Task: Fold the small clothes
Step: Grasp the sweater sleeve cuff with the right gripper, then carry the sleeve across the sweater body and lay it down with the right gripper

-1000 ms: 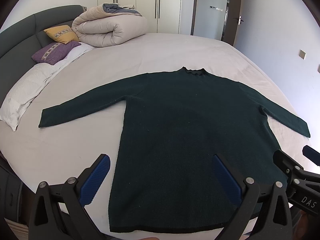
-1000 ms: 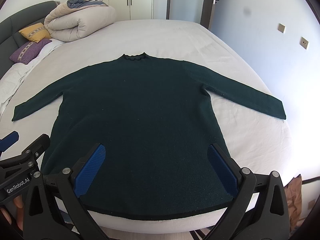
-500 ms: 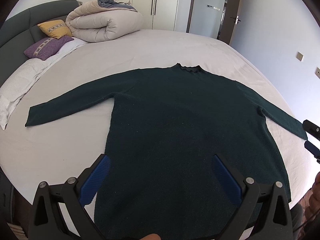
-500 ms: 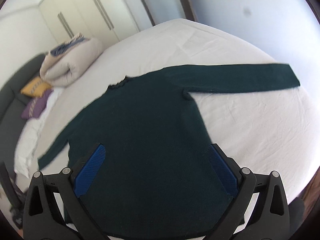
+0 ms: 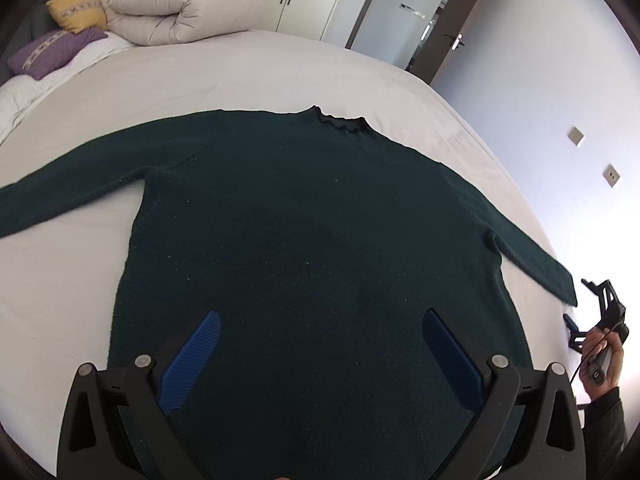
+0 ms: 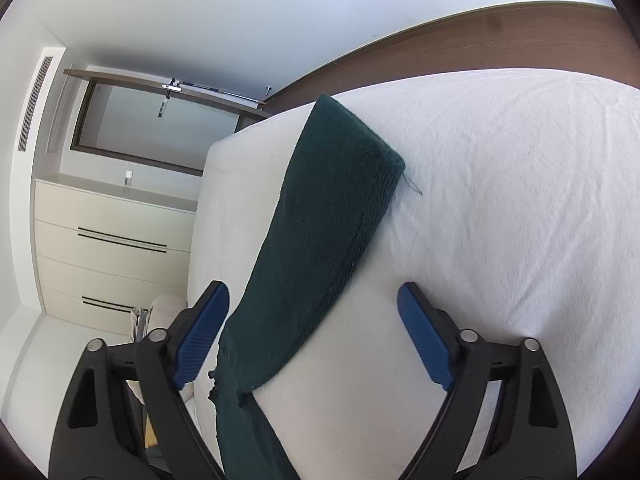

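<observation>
1. Bedroom with pale walls and cream wardrobes; a wide bed with a white sheet (image 5: 328, 76) carries the work. A dark green knitted long-sleeved sweater (image 5: 304, 240) lies flat on it, front down or up I cannot tell, collar toward the top of the left wrist view, both sleeves spread outward.
2. Left tongs (image 5: 320, 360): jaws wide apart, nothing between them, poised over the lower body of the sweater.
3. Right tongs (image 6: 312, 336): rolled onto their side, jaws closing, with the sweater's sleeve (image 6: 336, 216) running between them; the pads do not yet press it. In the left wrist view these tongs sit at the far right edge, just beyond the cuff.
4. Risk: the sleeve lies nearer the left pad in the right wrist view, so the closing jaws may catch one edge only, or pinch the sheet as well.
5. Risk: pulling one sleeve may drag the body askew, as the left tongs hold nothing down.
6. Edges: the cuff lies close to the mattress edge; a dropped sleeve could slide off.
7. Open room: bare sheet above the collar and at the left; a rolled beige duvet (image 5: 180, 8) and two cushions sit well apart, upper left.
</observation>
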Demonstrator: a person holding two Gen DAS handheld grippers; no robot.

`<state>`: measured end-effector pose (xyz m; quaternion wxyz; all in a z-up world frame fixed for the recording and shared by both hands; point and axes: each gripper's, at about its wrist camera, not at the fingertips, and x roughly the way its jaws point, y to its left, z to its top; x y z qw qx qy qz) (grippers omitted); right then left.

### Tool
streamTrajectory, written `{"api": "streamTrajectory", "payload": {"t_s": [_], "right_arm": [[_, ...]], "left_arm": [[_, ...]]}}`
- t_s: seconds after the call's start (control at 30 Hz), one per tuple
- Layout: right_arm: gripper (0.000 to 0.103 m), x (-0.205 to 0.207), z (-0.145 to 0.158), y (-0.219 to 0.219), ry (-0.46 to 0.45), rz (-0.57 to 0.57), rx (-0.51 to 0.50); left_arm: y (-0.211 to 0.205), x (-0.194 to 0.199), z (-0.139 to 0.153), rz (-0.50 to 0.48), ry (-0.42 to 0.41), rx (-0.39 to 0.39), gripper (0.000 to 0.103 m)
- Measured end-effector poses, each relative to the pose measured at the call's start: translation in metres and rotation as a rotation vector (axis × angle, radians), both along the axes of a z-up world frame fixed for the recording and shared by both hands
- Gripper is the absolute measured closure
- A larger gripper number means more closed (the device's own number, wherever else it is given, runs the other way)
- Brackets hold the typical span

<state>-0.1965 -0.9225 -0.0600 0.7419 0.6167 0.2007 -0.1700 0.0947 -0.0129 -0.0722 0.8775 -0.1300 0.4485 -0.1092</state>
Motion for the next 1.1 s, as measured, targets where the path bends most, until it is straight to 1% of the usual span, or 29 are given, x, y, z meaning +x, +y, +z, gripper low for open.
{"api": "streamTrajectory", "payload": {"t_s": [0.1,0.17,0.23,0.3,0.33,0.4,0.43,0.47,0.5,0.57,0.63,0.7,0.73,0.8,0.87,0.93,1.03,1.1], "right_arm": [[0.028,0.018,-0.004,-0.011,-0.014,0.014,-0.004],[0.033,0.029,-0.009,-0.018,-0.023,0.007,0.004],[0.037,0.035,-0.012,-0.021,-0.042,-0.025,0.034],[0.038,0.040,-0.017,-0.030,-0.081,-0.058,0.071],[0.041,0.042,-0.016,-0.031,-0.089,-0.070,0.081],[0.048,0.049,-0.021,-0.035,-0.089,-0.079,0.083],[0.057,0.055,-0.018,-0.039,-0.078,-0.078,0.078],[0.069,0.060,-0.019,-0.041,-0.060,-0.072,0.070],[0.073,0.064,-0.019,-0.045,-0.043,-0.068,0.065],[0.083,0.070,-0.021,-0.051,-0.023,-0.071,0.056],[0.088,0.078,-0.018,-0.050,0.016,-0.069,0.025],[0.093,0.102,-0.008,-0.044,0.058,-0.052,-0.016],[0.095,0.112,-0.001,-0.040,0.081,-0.029,-0.047],[0.095,0.142,0.026,-0.023,0.122,0.046,-0.146],[0.096,0.180,0.056,0.008,0.133,0.162,-0.266],[0.096,0.223,0.089,0.055,0.140,0.303,-0.414],[0.096,0.278,0.125,0.152,0.108,0.554,-0.633],[0.096,0.304,0.130,0.214,0.091,0.693,-0.772]], "left_arm": [[-0.001,0.015,-0.010,0.006,0.043,-0.042,0.000],[0.001,0.024,-0.018,-0.002,0.077,-0.107,0.000],[0.003,0.030,-0.024,-0.002,0.094,-0.164,0.000],[0.006,0.035,-0.027,0.005,0.102,-0.200,0.000],[0.008,0.036,-0.028,0.013,0.104,-0.212,0.000],[0.012,0.039,-0.029,0.024,0.096,-0.227,0.000],[0.012,0.040,-0.030,0.023,0.092,-0.229,0.001],[0.012,0.042,-0.030,0.021,0.089,-0.222,0.003],[0.013,0.045,-0.031,0.016,0.090,-0.216,0.008],[0.013,0.049,-0.031,0.005,0.096,-0.212,0.011],[0.016,0.054,-0.030,-0.002,0.093,-0.224,0.011],[0.016,0.059,-0.028,-0.008,0.087,-0.217,0.011],[0.016,0.062,-0.027,-0.013,0.081,-0.215,0.011],[0.016,0.067,-0.023,-0.022,0.069,-0.218,0.011],[0.014,0.076,-0.017,-0.038,0.052,-0.213,0.011],[0.011,0.084,-0.011,-0.051,0.033,-0.201,0.011],[0.002,0.102,0.000,-0.076,0.010,-0.202,0.011],[-0.005,0.115,0.005,-0.088,0.004,-0.191,0.010]]}}
